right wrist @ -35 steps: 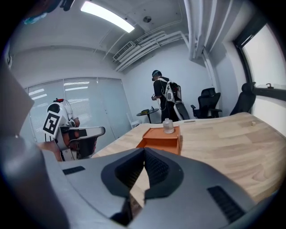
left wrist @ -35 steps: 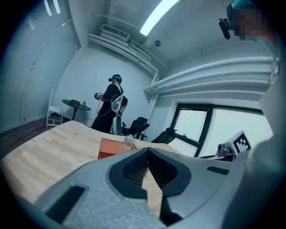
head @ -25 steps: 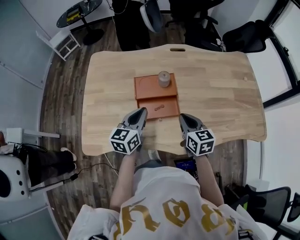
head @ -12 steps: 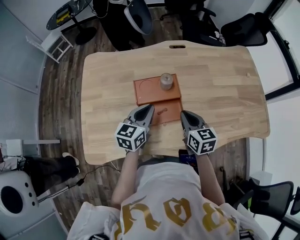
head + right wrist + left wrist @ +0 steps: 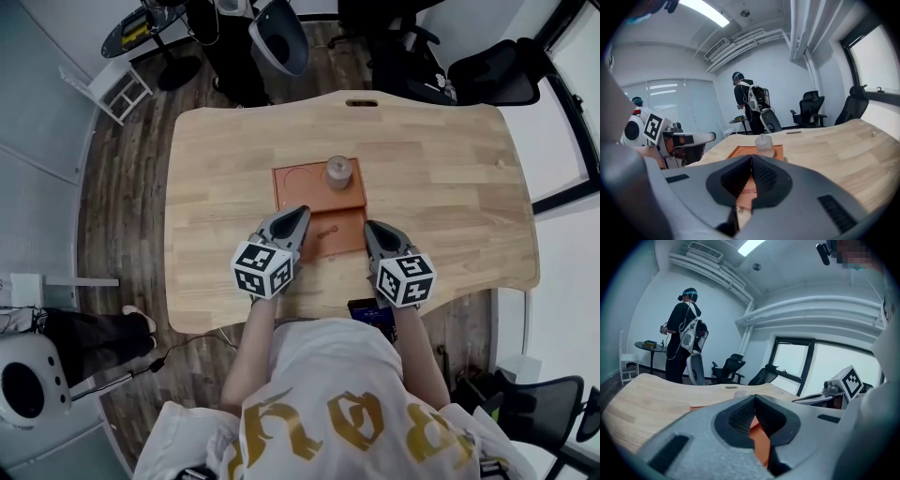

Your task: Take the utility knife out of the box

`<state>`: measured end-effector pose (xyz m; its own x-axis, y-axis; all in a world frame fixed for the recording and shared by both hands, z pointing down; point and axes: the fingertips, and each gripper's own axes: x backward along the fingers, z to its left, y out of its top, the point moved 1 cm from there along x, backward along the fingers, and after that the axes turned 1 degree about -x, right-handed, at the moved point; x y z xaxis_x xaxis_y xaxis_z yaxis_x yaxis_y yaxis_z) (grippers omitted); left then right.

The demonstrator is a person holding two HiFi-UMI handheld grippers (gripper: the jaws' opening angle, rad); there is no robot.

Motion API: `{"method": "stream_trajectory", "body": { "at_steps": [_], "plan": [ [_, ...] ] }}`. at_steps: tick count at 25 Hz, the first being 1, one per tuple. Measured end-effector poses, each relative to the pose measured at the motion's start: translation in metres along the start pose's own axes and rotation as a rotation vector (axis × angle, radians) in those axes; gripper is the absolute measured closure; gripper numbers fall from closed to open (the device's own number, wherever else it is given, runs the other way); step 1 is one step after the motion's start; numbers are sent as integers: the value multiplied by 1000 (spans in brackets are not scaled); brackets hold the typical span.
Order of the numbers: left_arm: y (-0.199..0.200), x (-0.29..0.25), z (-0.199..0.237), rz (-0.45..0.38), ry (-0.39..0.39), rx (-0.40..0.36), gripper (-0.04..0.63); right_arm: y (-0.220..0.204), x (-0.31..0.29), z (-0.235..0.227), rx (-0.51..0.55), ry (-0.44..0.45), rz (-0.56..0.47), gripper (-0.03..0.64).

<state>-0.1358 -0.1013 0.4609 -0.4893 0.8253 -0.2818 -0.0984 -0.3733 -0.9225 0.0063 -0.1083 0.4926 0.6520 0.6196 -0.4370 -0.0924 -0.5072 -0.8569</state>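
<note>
An orange-brown box [image 5: 319, 187] lies flat at the middle of the wooden table [image 5: 441, 178]. Its near half [image 5: 330, 246] holds a small slim object [image 5: 323, 233], too small to make out as the utility knife. A clear jar [image 5: 338, 172] stands on the far half. My left gripper [image 5: 300, 216] is shut and empty, its tip over the box's near left corner. My right gripper [image 5: 371, 228] is shut and empty just beside the box's near right corner. The box [image 5: 760, 442] shows between the left jaws, and the jar [image 5: 764, 145] stands beyond the right gripper [image 5: 751, 158].
The table's near edge [image 5: 319, 319] is right under my wrists. Office chairs [image 5: 487, 70] and a small round table [image 5: 150, 23] stand beyond the far edge. A person [image 5: 686, 341] stands past the table's far end.
Both grippers have crept a little forward toward the box. The left tip now reaches over the box's near left corner. Both stay shut.
</note>
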Motion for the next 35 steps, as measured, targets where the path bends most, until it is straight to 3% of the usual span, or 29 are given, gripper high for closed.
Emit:
{"method": "stream_trajectory", "body": {
  "at_steps": [11, 35],
  "plan": [
    [-4, -16, -5, 33, -32, 4, 586, 3, -1, -10, -19, -1, 0, 604],
    [-64, -51, 10, 255, -64, -47, 586, -26, -31, -42, -100, -8, 79, 604]
  ]
}}
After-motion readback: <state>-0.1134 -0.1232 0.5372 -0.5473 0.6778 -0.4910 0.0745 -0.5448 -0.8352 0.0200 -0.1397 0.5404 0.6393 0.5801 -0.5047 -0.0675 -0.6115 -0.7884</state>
